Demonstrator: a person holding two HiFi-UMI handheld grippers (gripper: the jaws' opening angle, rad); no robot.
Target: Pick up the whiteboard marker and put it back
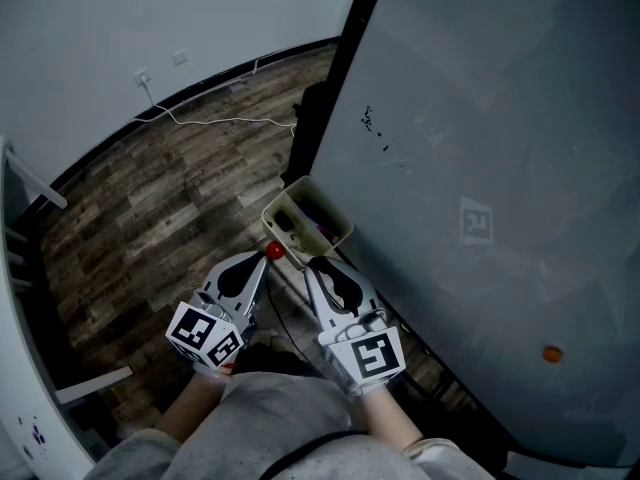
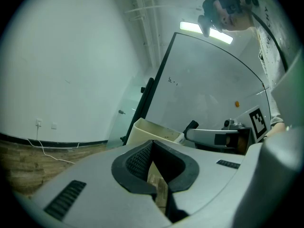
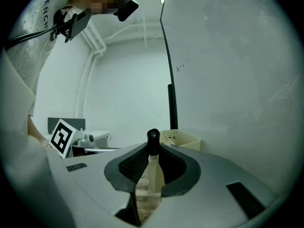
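My right gripper (image 1: 318, 266) is shut on the whiteboard marker (image 3: 153, 137), a white barrel with a black end that pokes up past the fingertips (image 3: 153, 146). From the left gripper view the marker's black end (image 2: 192, 126) shows beside the cream holder box (image 2: 148, 127). That box (image 1: 340, 230) hangs at the whiteboard's (image 1: 480, 148) lower edge, just beyond both grippers, with dark and purple items inside. My left gripper (image 1: 258, 264) is shut with nothing between its pads (image 2: 142, 160). A small red round thing (image 1: 273, 251) sits at its tip; I cannot tell what it is.
The whiteboard's black frame (image 1: 335, 78) runs down to the box. An orange magnet (image 1: 551, 353) and a square printed tag (image 1: 476, 220) are on the board. Wooden floor (image 1: 170, 198) lies to the left, crossed by a white cable (image 1: 215, 121). A white wall stands behind.
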